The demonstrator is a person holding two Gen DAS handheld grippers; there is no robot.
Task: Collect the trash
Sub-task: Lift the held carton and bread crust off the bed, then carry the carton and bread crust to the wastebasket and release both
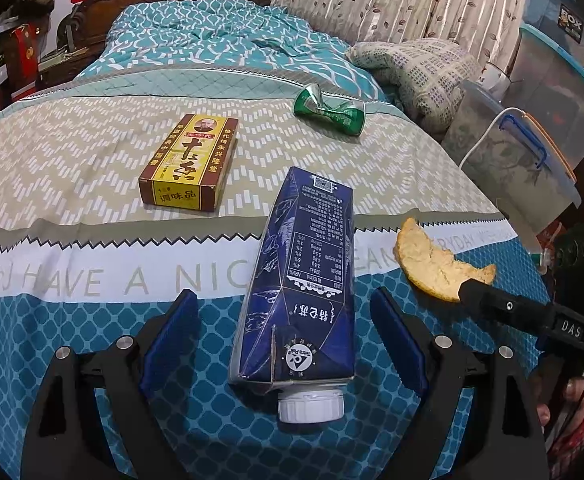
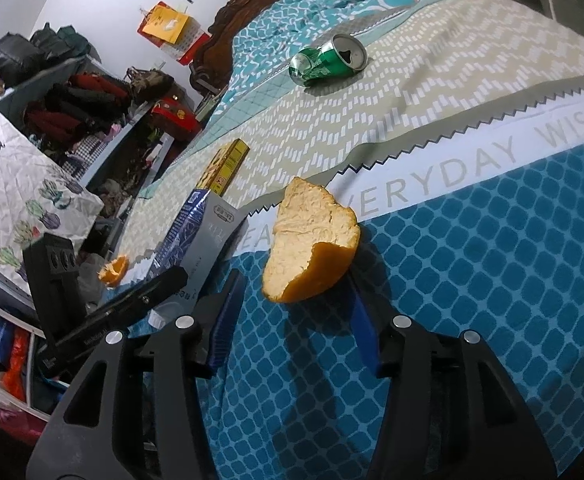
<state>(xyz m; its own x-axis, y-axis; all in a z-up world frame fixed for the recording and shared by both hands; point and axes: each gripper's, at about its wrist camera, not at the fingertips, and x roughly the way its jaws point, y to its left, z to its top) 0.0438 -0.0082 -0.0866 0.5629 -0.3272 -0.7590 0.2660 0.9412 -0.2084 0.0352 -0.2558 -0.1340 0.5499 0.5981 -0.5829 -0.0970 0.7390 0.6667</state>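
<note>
**Trash on the bedspread: two grasps in preparation**

Dark blue milk carton (image 1: 298,280) lies at the bed's (image 1: 71,168) near edge between my wide-open left claw (image 1: 283,340), untouched. My right claw (image 2: 296,320), half open and angled downward, brackets the curved orange peel (image 2: 312,240); I should close squarely across its rind.

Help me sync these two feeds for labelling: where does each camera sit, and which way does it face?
Left wrist: on the left tongs, looking down along the bed; open pads flank the blue carton; a hand shows at right.
Right wrist: on the right tongs, facing the orange peel between its pads.
Shared: carton, peel, green can, yellow box, and each other's tongs.
</note>
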